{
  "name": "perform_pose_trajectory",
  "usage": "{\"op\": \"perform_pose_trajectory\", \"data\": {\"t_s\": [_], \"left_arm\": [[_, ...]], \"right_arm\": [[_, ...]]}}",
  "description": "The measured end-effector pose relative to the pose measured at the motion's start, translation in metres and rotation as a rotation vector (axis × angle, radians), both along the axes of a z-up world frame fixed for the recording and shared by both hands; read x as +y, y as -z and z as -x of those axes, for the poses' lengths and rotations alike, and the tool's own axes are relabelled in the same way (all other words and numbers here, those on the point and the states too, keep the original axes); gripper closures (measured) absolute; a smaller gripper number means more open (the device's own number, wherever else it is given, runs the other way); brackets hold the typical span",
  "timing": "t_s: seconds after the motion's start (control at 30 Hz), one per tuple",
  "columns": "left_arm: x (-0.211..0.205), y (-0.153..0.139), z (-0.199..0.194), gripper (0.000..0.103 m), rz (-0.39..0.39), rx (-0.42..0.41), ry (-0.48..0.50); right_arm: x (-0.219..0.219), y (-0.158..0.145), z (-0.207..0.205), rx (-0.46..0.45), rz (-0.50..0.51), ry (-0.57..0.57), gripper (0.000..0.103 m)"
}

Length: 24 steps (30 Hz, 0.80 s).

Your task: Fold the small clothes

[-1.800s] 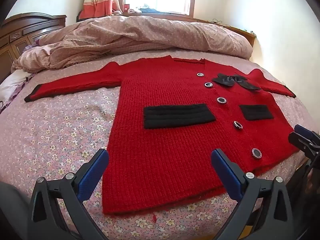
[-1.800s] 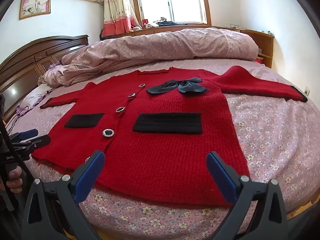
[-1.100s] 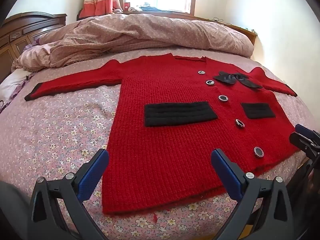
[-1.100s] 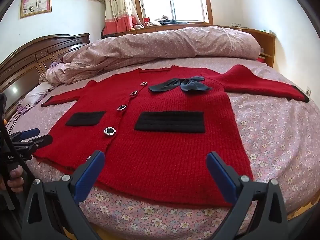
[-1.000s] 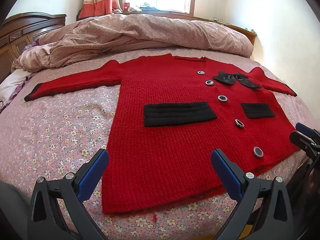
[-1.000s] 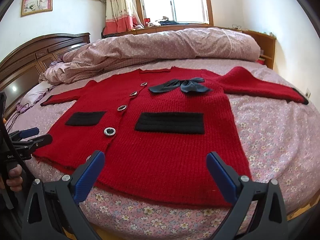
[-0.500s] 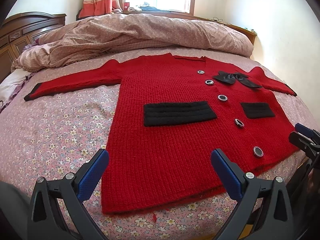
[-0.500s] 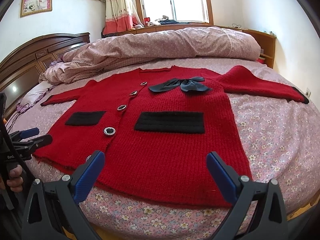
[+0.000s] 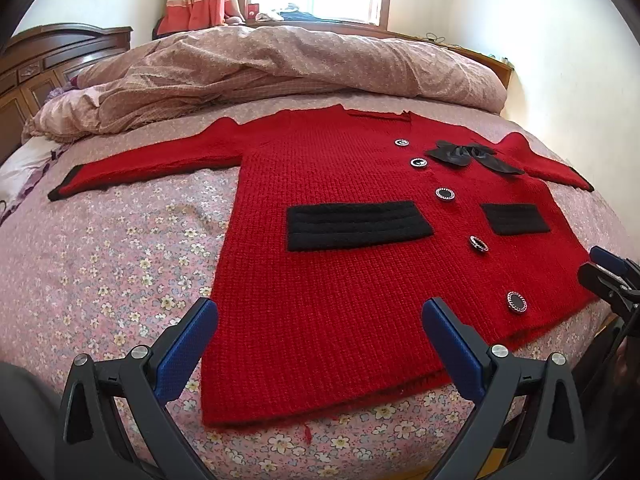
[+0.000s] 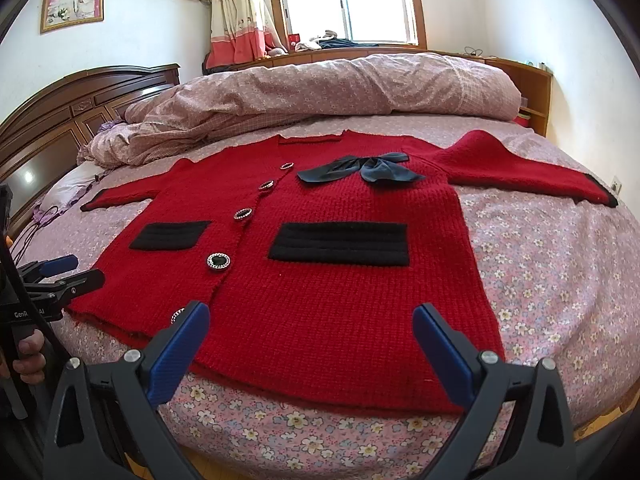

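A small red knit cardigan [image 9: 344, 280] lies flat, front up, on the bed, with sleeves spread out, two black pockets, a dark bow [image 9: 468, 155] and several round buttons. It also shows in the right wrist view [image 10: 328, 280]. My left gripper [image 9: 320, 316] is open and empty, hovering over the hem on the cardigan's left half. My right gripper [image 10: 310, 316] is open and empty, over the hem on the right half. Each gripper shows at the edge of the other's view, the right one [image 9: 608, 276] and the left one [image 10: 60, 272].
The bed has a pink floral sheet [image 9: 100, 280]. A rumpled pink duvet [image 9: 280, 64] lies across the far side. A dark wooden headboard [image 10: 72, 112] stands at the left. The bed's near edge [image 10: 360, 440] is just below my grippers.
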<state>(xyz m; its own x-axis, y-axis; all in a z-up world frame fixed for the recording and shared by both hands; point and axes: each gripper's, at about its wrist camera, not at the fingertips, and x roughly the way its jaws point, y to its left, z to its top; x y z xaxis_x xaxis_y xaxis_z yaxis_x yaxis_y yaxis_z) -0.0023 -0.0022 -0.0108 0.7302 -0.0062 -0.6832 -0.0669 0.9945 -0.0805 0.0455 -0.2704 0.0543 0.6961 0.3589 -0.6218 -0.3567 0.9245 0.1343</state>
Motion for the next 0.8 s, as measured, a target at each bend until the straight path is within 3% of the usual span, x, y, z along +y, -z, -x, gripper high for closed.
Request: {"op": "perform_pose_trajectory", "data": {"t_s": [0.8], "left_arm": [[0.0023, -0.0007, -0.0017, 0.004, -0.004, 0.004, -0.007]], "right_arm": [[0.0036, -0.0001, -0.0002, 0.006, 0.005, -0.013, 0.0]]}}
